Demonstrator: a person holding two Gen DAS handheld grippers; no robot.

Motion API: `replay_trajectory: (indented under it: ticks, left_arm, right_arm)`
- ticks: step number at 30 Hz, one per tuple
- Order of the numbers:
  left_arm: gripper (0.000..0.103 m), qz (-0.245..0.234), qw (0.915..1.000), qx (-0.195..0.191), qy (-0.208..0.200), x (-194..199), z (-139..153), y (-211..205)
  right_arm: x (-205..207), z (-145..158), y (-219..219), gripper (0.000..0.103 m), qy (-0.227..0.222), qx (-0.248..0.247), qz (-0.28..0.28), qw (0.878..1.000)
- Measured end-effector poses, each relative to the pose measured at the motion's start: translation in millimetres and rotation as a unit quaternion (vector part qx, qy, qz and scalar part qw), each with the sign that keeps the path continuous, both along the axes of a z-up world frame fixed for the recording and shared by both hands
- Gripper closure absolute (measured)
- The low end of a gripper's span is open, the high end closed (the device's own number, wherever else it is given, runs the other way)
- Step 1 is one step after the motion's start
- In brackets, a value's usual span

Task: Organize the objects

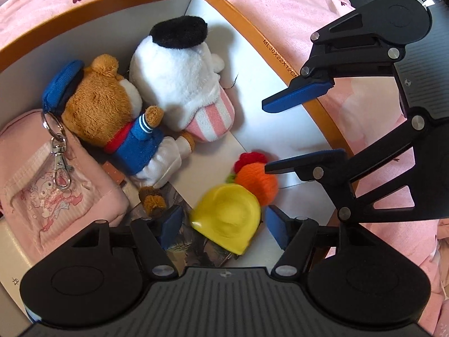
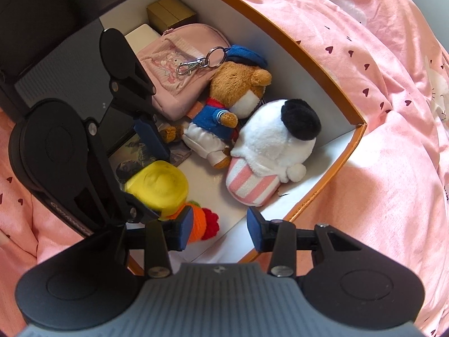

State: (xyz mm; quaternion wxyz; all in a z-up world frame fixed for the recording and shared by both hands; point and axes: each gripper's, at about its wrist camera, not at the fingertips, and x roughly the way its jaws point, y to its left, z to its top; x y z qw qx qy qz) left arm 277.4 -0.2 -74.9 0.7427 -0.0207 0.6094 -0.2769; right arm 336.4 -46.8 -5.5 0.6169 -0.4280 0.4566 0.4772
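Hanging over an orange-rimmed cardboard box (image 1: 241, 28) on a pink heart-print bedsheet (image 2: 378, 84), both claws point down into it. The left claw (image 1: 221, 224) is spread wide, and a yellow toy hat (image 1: 227, 219) sits between its blue pads, with no pad seen pressing on it. Beside the hat, touching it, is an orange and red knitted toy (image 1: 256, 177). The right claw (image 2: 221, 230) stands partly spread over the box's white floor with nothing between its pads; in the left wrist view it reaches in from the box's right rim, and one of its pads sits just by the knitted toy. Under the hat lies a flat printed picture card (image 2: 134, 154).

Further in, a brown teddy bear (image 1: 112, 112) in a blue sailor jacket and cap lies on its side, its metal keyring and clasp (image 1: 59, 151) draped over a pink pouch (image 1: 47, 191) printed with a cartoon figure. Touching the bear is a white plush (image 1: 179, 84) with a black patch and a pink-and-white striped base. In the far corner, past the pouch, stand a small gold box (image 2: 171, 14) and a white box (image 2: 141, 39).
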Motion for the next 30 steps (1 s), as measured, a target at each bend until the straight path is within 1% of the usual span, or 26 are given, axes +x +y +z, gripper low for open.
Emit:
replay_trajectory:
  ticks: [2, 3, 4, 5, 8, 10, 14, 15, 17, 18, 19, 20, 21, 22, 26, 28, 29, 30]
  left_arm:
    - [0.024, 0.001, 1.0, -0.008, -0.001, -7, 3, 2]
    - [0.024, 0.006, 1.0, -0.005, -0.006, -10, 6, 4]
    - [0.024, 0.011, 0.9999, 0.001, -0.012, -14, 8, 4]
    - [0.024, 0.017, 0.9996, 0.005, -0.02, -19, 11, 5]
    - [0.025, 0.034, 0.9979, 0.017, -0.053, -37, 22, 6]
    - [0.025, 0.049, 0.9956, 0.027, -0.075, -52, 31, 7]
    - [0.025, 0.084, 0.9872, 0.065, -0.119, -86, 48, 8]
    - [0.025, 0.096, 0.984, 0.074, -0.13, -95, 53, 2]
    - [0.025, 0.117, 0.9769, 0.092, -0.153, -109, 62, 4]
    - [0.025, 0.131, 0.9727, 0.098, -0.165, -98, 67, 3]
    - [0.025, 0.145, 0.9681, 0.1, -0.178, -97, 73, 4]
    - [0.025, 0.159, 0.9638, 0.1, -0.189, -104, 78, 7]
    - [0.024, 0.174, 0.9587, 0.1, -0.202, -95, 84, 4]
    - [0.022, 0.185, 0.9535, 0.098, -0.217, -88, 88, 7]
    - [0.018, 0.214, 0.9333, 0.104, -0.269, -98, 102, 8]
    - [0.017, 0.222, 0.9227, 0.119, -0.292, -108, 108, 7]
    - [0.017, 0.225, 0.9175, 0.127, -0.302, -113, 109, 6]
    - [0.017, 0.231, 0.9105, 0.138, -0.314, -116, 108, 5]
  right_arm:
    - [-4, 2, -6, 0.057, -0.002, 0.003, 0.001, 1.0]
    - [-6, 2, -6, 0.054, -0.005, 0.004, 0.001, 1.0]
    - [-10, 3, -7, 0.054, -0.008, 0.007, 0.0, 1.0]
    - [-11, 4, -8, 0.053, -0.011, 0.007, -0.002, 1.0]
    - [-14, 8, -5, 0.053, -0.01, 0.015, -0.01, 1.0]
    - [-16, 12, -8, 0.052, -0.008, 0.021, -0.016, 1.0]
    - [-25, 17, -15, 0.047, -0.015, 0.032, -0.02, 0.999]
    - [-28, 19, -16, 0.045, -0.019, 0.034, -0.022, 0.999]
    - [-28, 20, -17, 0.044, -0.028, 0.041, -0.024, 0.998]
    - [-31, 23, -19, 0.043, -0.031, 0.047, -0.026, 0.998]
    - [-34, 25, -20, 0.042, -0.034, 0.054, -0.028, 0.998]
    - [-34, 25, -22, 0.036, -0.035, 0.063, -0.031, 0.997]
    - [-38, 29, -23, 0.032, -0.034, 0.072, -0.031, 0.996]
    - [-42, 32, -25, 0.031, -0.035, 0.083, -0.033, 0.995]
    - [-60, 44, -31, 0.029, -0.04, 0.119, -0.049, 0.991]
    - [-70, 46, -34, 0.024, -0.043, 0.141, -0.061, 0.987]
    - [-73, 47, -36, 0.023, -0.046, 0.154, -0.069, 0.985]
    - [-77, 48, -38, 0.022, -0.048, 0.166, -0.079, 0.982]
